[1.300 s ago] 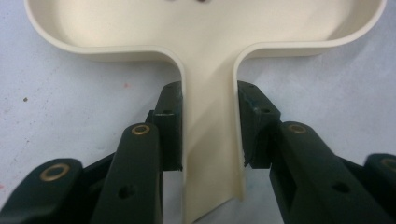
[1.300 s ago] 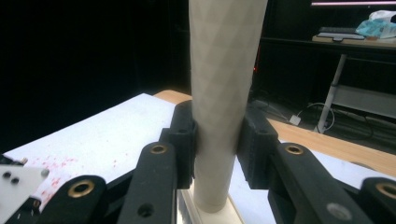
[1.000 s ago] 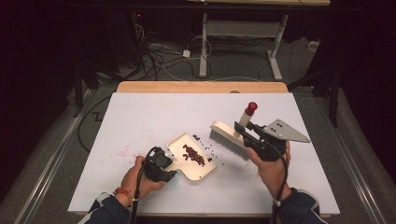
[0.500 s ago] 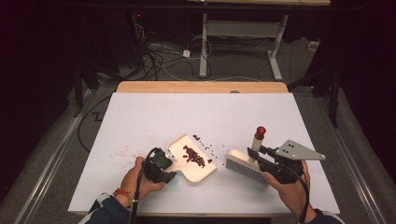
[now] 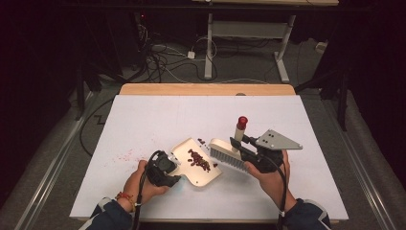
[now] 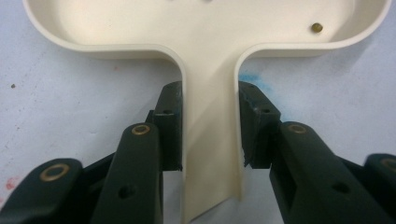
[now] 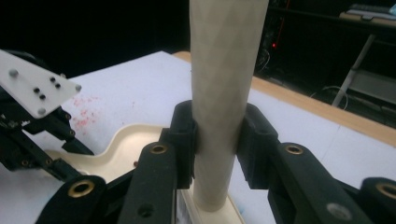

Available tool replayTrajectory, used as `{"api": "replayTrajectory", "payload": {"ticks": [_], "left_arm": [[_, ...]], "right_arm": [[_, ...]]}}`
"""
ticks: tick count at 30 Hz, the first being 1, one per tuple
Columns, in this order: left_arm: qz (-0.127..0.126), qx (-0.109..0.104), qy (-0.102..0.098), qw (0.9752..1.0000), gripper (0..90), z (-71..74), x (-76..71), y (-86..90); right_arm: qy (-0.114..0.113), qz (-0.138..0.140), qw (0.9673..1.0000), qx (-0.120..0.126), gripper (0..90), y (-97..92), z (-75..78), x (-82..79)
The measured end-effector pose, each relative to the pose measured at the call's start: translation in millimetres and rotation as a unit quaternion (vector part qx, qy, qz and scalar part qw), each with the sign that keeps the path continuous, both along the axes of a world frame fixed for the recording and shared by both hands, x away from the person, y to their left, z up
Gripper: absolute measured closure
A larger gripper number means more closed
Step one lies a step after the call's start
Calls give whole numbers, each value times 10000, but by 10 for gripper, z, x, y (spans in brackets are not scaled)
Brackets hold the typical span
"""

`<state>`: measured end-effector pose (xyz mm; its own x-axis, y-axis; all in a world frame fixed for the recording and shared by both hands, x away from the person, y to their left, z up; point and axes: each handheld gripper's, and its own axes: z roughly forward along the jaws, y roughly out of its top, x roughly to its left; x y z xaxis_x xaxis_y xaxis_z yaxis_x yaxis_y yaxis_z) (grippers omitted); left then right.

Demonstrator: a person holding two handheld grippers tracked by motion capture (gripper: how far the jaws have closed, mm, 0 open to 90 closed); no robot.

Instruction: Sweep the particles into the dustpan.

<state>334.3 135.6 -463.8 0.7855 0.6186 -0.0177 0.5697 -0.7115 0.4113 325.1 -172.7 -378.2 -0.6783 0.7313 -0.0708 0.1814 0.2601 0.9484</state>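
Dustpan (image 5: 198,167) in left gripper (image 6: 210,123), brush (image 5: 225,153) in right gripper (image 7: 218,135).

Your white-topped bench (image 5: 143,124) carries a cream dustpan (image 5: 203,177), a few dark crumbs (image 5: 202,141) beyond it, and red specks (image 5: 125,155) at left.

Brush (image 5: 229,152) moved by right gripper (image 5: 238,145) from a raised position beyond the dustpan (image 5: 197,164), out toward the near right of the table (image 5: 143,115), then back in. Bristle edge now set at the dustpan's right rim, beside the dark pellets (image 5: 199,160). Red-capped handle tilted up and away.
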Motion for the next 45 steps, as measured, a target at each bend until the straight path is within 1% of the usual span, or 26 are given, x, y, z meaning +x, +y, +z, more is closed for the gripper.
{"api": "replayTrajectory", "payload": {"ticks": [1,2,4,6,7,8,9,12,14,16,17,21,22,24,25,27,28,30,31,34,35,36,38,39,41,45], "left_arm": [[6,14,-3,10000,640,2,2,6],[26,10,-7,10000,640,4,5,16],[62,7,10,10000,640,9,16,47],[97,3,27,9999,640,6,30,80],[92,18,42,9999,640,5,40,94],[99,32,50,9999,640,5,51,109],[103,43,53,9999,640,9,65,127],[192,37,88,9998,640,4,111,197],[191,-20,155,9997,640,-2,142,247],[197,-11,180,9996,640,-2,164,283],[181,-20,195,9996,640,-4,174,298],[106,39,232,9997,640,4,205,328],[93,75,233,9997,640,9,208,332],[91,144,223,9996,640,24,208,345],[111,134,229,9996,640,30,207,354],[108,156,233,9995,640,52,201,369],[112,156,237,9995,640,62,197,373],[128,142,244,9995,640,80,190,380],[125,139,270,9995,640,83,192,378],[135,205,284,9993,640,73,194,358],[152,209,282,9993,640,65,191,352],[160,210,285,9992,640,60,190,350],[169,203,272,9993,640,55,188,347],[169,203,272,9993,640,55,188,347],[172,217,273,9992,640,51,185,337],[183,226,277,9992,639,43,180,324]], "right_arm": [[0,0,10000,0,705,0,0,0],[-44,-79,9999,89,705,-14,40,41],[-90,-148,9998,110,705,-10,55,74],[-313,-386,9988,34,705,26,61,218],[-313,-386,9988,34,705,26,61,218],[-442,-620,9971,13,705,58,23,344],[-442,-620,9971,13,705,58,23,344],[-332,-841,9959,69,705,128,-67,571],[-286,-977,9948,5,705,199,-139,686],[-223,-967,9950,-57,705,260,-221,779],[-213,-1027,9945,-5,705,312,-284,819],[-239,-1079,9939,-24,705,412,-297,804],[-259,-1033,9943,-45,705,501,-310,772],[-277,-1027,9943,-101,704,551,-315,750],[-241,-941,9952,-127,703,635,-327,720],[-217,-939,9953,-139,701,675,-332,701],[-146,-859,9961,-142,699,736,-340,660],[-151,-817,9964,-176,698,760,-343,637],[-137,-766,9968,-191,698,799,-338,592],[-94,-690,9975,-133,700,831,-325,555],[-31,-573,9983,-94,700,868,-313,519],[-31,-573,9983,-94,700,868,-313,519],[7,-381,9992,-114,700,943,-308,467],[7,-381,9992,-114,700,943,-308,467],[59,-232,9997,-48,702,1008,-298,425],[119,-84,9999,46,704,1058,-284,381]]}}
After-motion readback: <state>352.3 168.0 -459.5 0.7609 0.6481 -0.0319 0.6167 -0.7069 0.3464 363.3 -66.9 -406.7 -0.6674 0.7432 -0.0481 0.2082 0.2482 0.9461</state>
